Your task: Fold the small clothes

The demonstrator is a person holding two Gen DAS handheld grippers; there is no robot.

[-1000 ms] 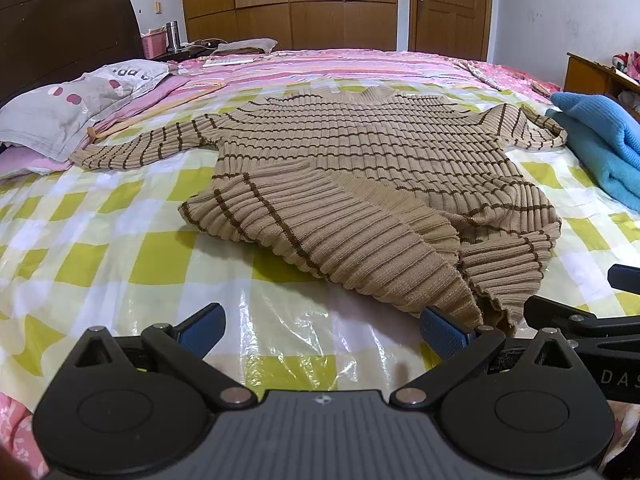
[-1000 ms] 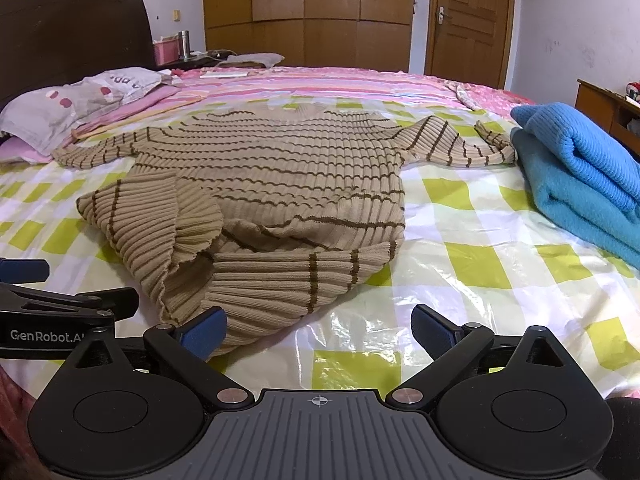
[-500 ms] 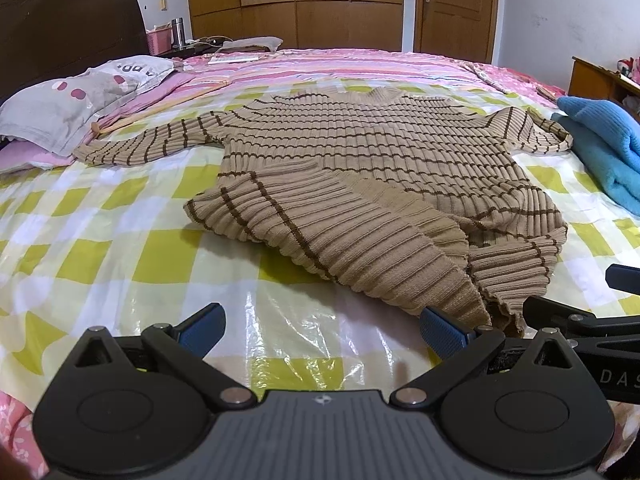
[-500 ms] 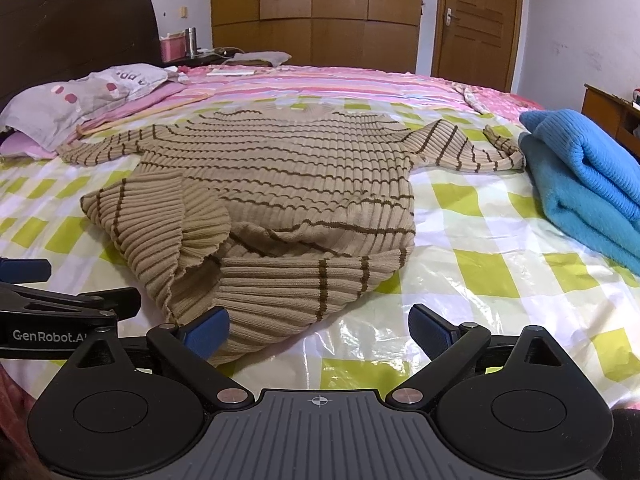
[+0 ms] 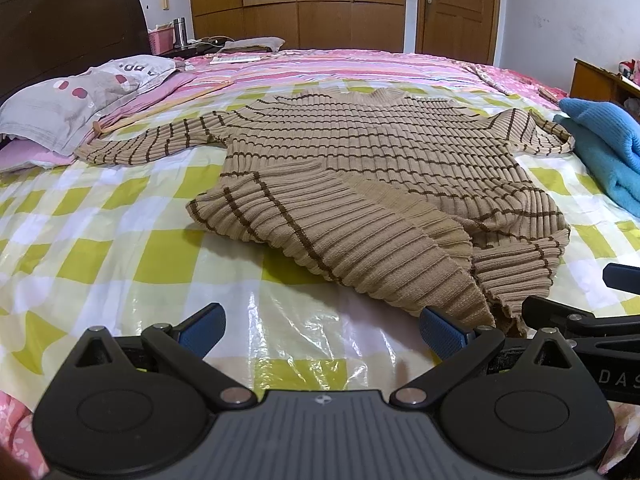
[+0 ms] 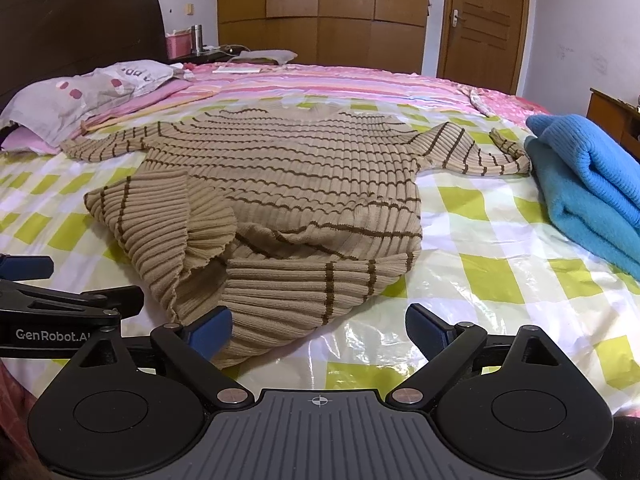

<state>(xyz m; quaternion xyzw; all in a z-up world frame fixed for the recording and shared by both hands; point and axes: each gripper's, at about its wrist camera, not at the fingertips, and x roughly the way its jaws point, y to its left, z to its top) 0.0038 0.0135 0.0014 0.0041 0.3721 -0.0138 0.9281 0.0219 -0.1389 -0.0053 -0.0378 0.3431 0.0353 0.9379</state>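
Observation:
A tan ribbed sweater with brown stripes (image 5: 360, 152) (image 6: 288, 168) lies on the bed, sleeves spread out to both sides. Its lower hem is flipped up and rumpled, the near-left corner folded over the body. My left gripper (image 5: 322, 330) stands open just short of that folded hem, its right pad (image 5: 442, 332) close to the hem's edge. Beside it, my right gripper (image 6: 318, 330) is open as well, with its left pad (image 6: 208, 330) over the nearest hem edge. Neither holds any cloth.
A yellow-checked plastic sheet (image 5: 120, 248) (image 6: 500, 280) covers the bed. A folded blue garment (image 6: 588, 184) (image 5: 604, 148) lies at the right. Pillows (image 5: 68, 108) rest at the left by the dark headboard. Wardrobe and door stand behind.
Both grippers have pulled back slightly and risen a little from the sweater; the views sit a bit higher. The sweater has not moved and both stay open.

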